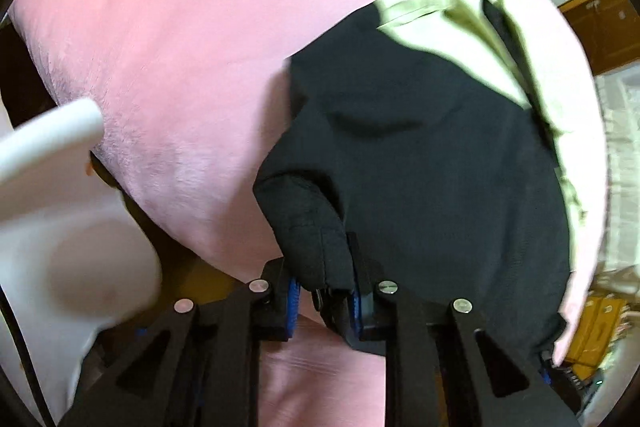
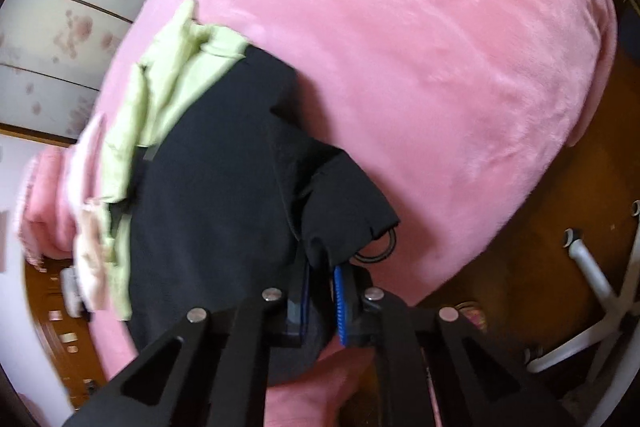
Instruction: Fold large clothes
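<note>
A black garment (image 1: 420, 155) lies on a pink plush bed (image 2: 440, 67), each corner clamped by the left gripper (image 1: 324, 291) and right gripper (image 2: 320, 299); wooden floor (image 2: 540, 239) below, floral panels (image 2: 80, 27) behind.

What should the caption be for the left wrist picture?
Left gripper pinching a black garment over a pink blanket.

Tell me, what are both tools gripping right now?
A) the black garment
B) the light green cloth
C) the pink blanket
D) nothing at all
A: in each wrist view black fabric is pinched between the fingers, the left tool and the right tool both shut on the black garment, which lies over the pink blanket beside a light green cloth.
</note>
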The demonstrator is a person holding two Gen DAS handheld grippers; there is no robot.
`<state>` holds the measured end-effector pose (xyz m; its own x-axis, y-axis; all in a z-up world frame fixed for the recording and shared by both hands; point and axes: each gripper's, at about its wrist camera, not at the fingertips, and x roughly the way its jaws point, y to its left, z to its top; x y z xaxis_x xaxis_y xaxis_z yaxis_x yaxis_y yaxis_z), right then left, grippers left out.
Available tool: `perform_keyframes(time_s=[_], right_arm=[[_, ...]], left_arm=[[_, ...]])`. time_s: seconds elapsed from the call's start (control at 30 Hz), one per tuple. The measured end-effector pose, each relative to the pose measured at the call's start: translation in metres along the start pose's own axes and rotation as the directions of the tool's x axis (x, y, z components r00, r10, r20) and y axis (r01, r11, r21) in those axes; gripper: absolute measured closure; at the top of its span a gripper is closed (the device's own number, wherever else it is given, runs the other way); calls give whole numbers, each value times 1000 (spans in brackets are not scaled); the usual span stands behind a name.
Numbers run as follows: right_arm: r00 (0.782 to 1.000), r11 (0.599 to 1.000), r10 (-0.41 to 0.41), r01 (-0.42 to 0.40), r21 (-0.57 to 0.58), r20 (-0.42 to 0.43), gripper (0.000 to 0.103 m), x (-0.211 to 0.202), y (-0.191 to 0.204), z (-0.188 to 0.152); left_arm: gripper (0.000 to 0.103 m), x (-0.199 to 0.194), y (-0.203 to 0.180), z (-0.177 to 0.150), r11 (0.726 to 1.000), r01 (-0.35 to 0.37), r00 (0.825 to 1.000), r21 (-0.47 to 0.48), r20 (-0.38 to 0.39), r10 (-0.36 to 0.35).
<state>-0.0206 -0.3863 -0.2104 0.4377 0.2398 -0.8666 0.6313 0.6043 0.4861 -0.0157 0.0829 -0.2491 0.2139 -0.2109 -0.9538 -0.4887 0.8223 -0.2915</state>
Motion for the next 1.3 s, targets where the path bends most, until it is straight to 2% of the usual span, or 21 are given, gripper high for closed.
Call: perform_keyframes(time_s=[0.17,0.27,0.3,0.37,0.43,0.53,0.6,0.8,0.97,1.1,1.23,1.3], right_arm=[[997,996,75,-76,-45,-19,95,-31,41,13],[990,990,137,-138,-35,-31,95,-53,67,30],[988,988,152,-153,-31,-32,95,-58,77,38],[983,983,182,-183,-13,-36,96,-67,91,50],[975,976,217,-216,20,-56,96,-74,110,70],[958,958,280,-276,75,-58,96,-83,134,102],[950,948,310,-305,94,-40,96,-88,154,127],[966,965,260,-260,21,14,96,-84,225,183],[986,986,163,-161,-40,34,96,-48,271,214],[995,995,96,-96,-13,30,96,-5,289,247],[1000,998,15,-15,-53,-11,96,35,303,275],[1000,999,6,-7,-49,-25,96,49,307,286]], left_arm=[[88,-58,-40,18,988,107,994,-108,8,-107],[88,-95,-63,38,983,149,989,-104,40,-145],[88,-107,-78,54,982,158,987,-101,56,-153],[88,-139,-81,63,978,179,981,-106,94,-169],[89,-165,-90,92,971,203,974,-130,132,-186],[89,-190,-104,135,948,280,950,-154,184,-250],[89,-196,-115,165,944,289,948,-156,186,-260],[89,-174,-162,262,964,249,961,-92,143,-235],[89,-128,-204,323,991,137,987,9,81,-137],[89,-93,-233,355,993,90,994,76,56,-94],[89,-58,-254,376,987,36,999,158,21,-40],[88,-51,-265,385,983,7,1000,185,11,-10]])
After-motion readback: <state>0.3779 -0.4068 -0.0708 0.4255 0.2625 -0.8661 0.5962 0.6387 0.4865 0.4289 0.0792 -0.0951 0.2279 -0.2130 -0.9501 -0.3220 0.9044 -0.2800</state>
